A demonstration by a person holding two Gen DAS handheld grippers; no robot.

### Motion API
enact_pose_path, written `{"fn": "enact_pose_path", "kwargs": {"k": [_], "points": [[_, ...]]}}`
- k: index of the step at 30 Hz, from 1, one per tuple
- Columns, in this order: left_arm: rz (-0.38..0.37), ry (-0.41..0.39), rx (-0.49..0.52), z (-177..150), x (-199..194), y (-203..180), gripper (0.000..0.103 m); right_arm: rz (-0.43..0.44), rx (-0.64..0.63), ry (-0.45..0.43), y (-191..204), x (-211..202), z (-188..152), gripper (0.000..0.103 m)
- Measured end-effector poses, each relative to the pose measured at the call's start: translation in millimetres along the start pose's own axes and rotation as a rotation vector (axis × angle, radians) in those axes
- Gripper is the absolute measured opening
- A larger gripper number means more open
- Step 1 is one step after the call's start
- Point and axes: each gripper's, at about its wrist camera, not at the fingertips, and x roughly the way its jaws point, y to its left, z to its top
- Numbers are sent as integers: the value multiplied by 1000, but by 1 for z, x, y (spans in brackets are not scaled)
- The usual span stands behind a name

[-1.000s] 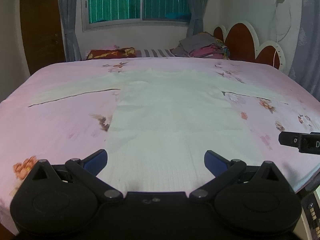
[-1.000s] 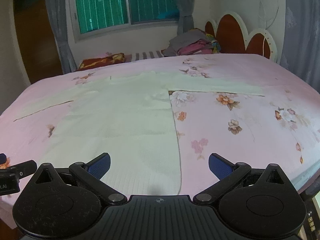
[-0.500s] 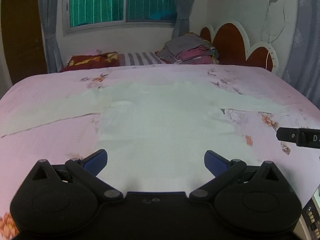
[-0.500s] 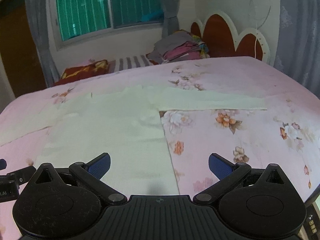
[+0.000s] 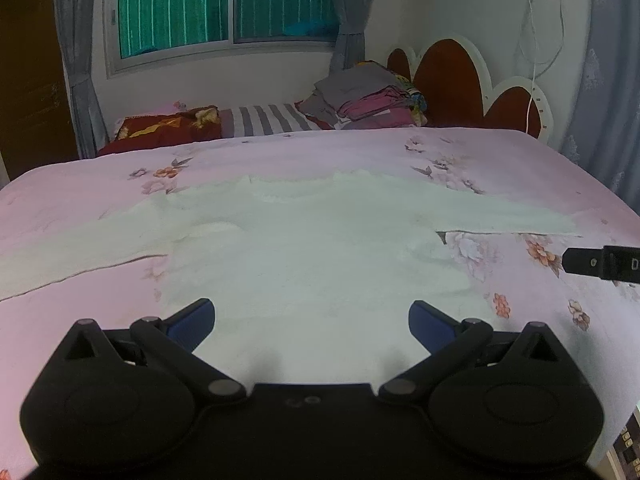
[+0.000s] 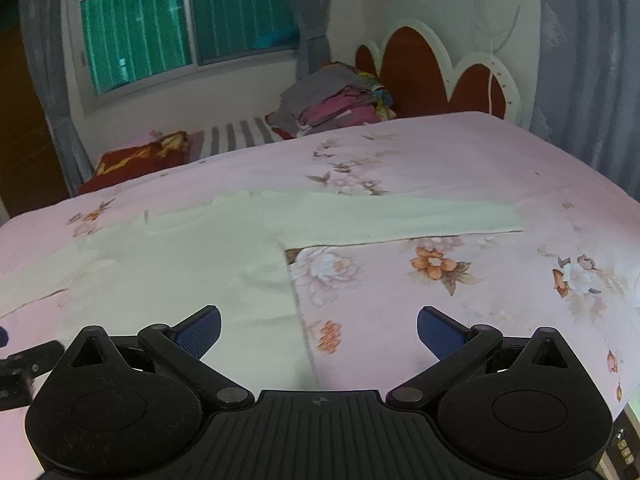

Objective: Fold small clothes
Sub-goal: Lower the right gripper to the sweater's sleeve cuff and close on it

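I see the pale sweater [image 5: 312, 248] lying flat on the pink bedsheet [image 6: 460, 160], both sleeves spread out, so no fold is made yet. My left gripper [image 5: 312, 316] and right gripper [image 6: 319, 326] are both released, holding nothing above its body.
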Motion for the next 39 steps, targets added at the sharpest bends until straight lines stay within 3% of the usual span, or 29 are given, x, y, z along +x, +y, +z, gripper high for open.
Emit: {"fn": "enact_pose_path", "kwargs": {"k": [14,19,27,29,37,39], "points": [[-3,24,15,47,87,-68,103,14,107,12,-94,93,65,103],[-28,51,22,57,113,-95,103,-73,220,11,-153,133,73,103],[3,62,48,67,136,-116,103,-64,387,-37,-230,176,74,102],[22,76,46,68,142,-119,103,-63,423,-35,-245,184,75,56],[92,133,36,72,158,-126,103,-67,591,4,-297,199,68,54],[84,135,33,75,160,-129,103,-61,634,25,-306,203,63,41]]}}
